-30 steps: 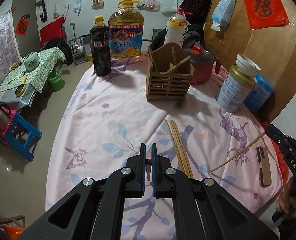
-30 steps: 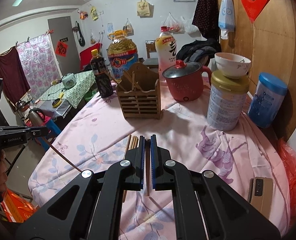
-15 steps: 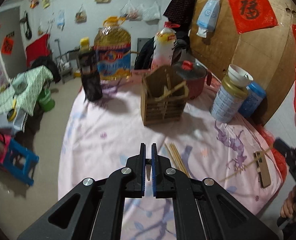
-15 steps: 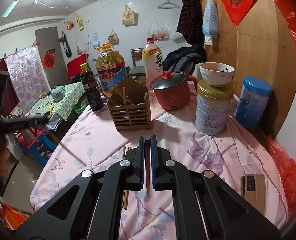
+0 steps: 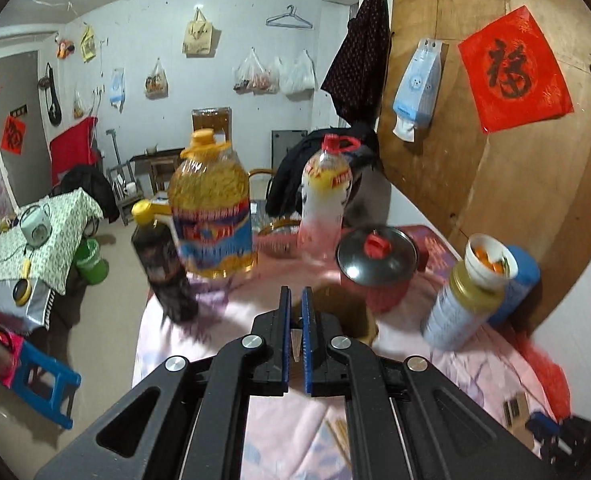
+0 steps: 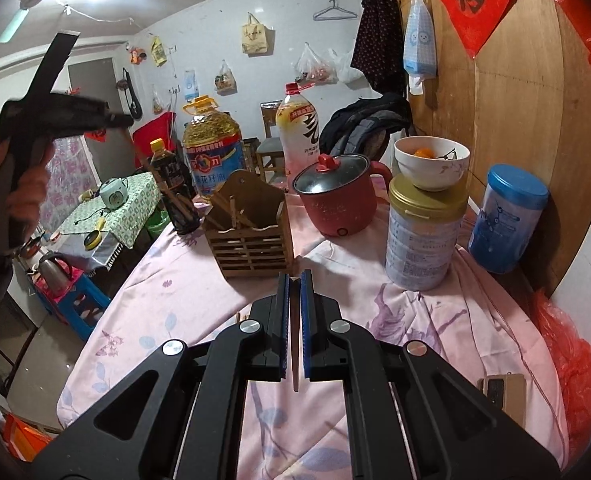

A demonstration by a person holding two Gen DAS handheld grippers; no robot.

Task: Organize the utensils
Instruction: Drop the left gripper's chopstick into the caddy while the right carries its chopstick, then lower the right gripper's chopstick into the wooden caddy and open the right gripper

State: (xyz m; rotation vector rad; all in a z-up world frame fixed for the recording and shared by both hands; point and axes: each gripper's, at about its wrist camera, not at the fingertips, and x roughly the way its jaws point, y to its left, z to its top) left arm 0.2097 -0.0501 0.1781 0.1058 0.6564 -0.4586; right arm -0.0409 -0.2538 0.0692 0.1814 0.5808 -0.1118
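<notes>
The left gripper (image 5: 295,334) has its blue pads pressed onto a single chopstick (image 5: 296,347), a pale sliver showing in the narrow slot between them; seen from the right wrist view, that chopstick slants down from the raised gripper toward the wooden utensil holder (image 6: 251,236), its far end blurred against the dark sauce bottle (image 6: 175,192); the right gripper (image 6: 294,322) likewise pinches one chopstick (image 6: 295,344), held lengthwise between its pads, with the holder at its 12 o'clock, slightly to 11, on the floral tablecloth (image 6: 167,292); the left wrist view is smeared with motion, and the holder's rim (image 5: 351,304) sits just past the fingertips at 1 o'clock; the likely trouble, as I judge it, is a thin stick pivoting in so small a pinch and striking the holder's rim or the sticks already leaning inside, so it skids onto the cloth; both tools converging on one opening could also knock together; a sweep too far might clip the red pot (image 6: 337,200) at 2 o'clock of the holder; counted: two grippers, two held chopsticks, a few loose chopsticks (image 5: 341,436) lying on the cloth (number unclear), several already in the holder, one holder, one pot, three bottles, two canisters, one bowl
</notes>
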